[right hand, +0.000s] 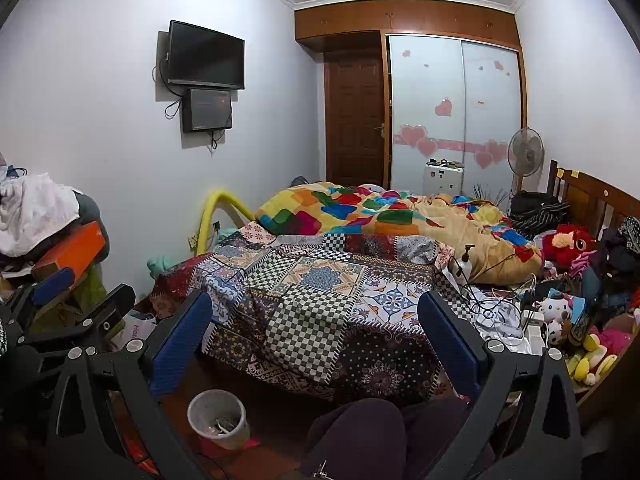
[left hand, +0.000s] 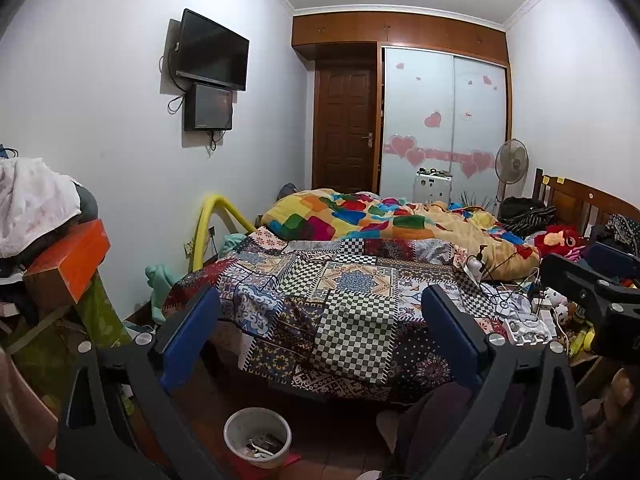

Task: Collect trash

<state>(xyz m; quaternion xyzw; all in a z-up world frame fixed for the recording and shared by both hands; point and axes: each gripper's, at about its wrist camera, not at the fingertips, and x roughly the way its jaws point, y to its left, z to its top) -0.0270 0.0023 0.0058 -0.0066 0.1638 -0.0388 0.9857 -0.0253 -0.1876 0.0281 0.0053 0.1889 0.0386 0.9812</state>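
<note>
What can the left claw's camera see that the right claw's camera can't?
Only the left wrist view shows the right claw poking in from the side. Only the right wrist view shows the left claw, plus the white kitty toy clearly. Both show the patchwork bed cover, the white bin on the floor with scraps inside, and the wall TV. Both claws are open and empty.

The bedspread point(left hand: 344, 280) is patterned woven cloth, matt and creased; the quilt point(left hand: 360, 216) behind it looks soft and puffy. The bin point(left hand: 258, 436) on the floor is smooth pale plastic with a dull sheen. Door point(left hand: 346, 128) and headboard point(left hand: 580, 200) are varnished brown wood, slightly glossy. The wardrobe doors point(left hand: 440, 120) look frosted and satiny. The television point(left hand: 212, 50) has a glossy black screen. The gripper fingers point(left hand: 188, 336) carry matt blue pads on matt black plastic, with shiny metal bolts
</note>
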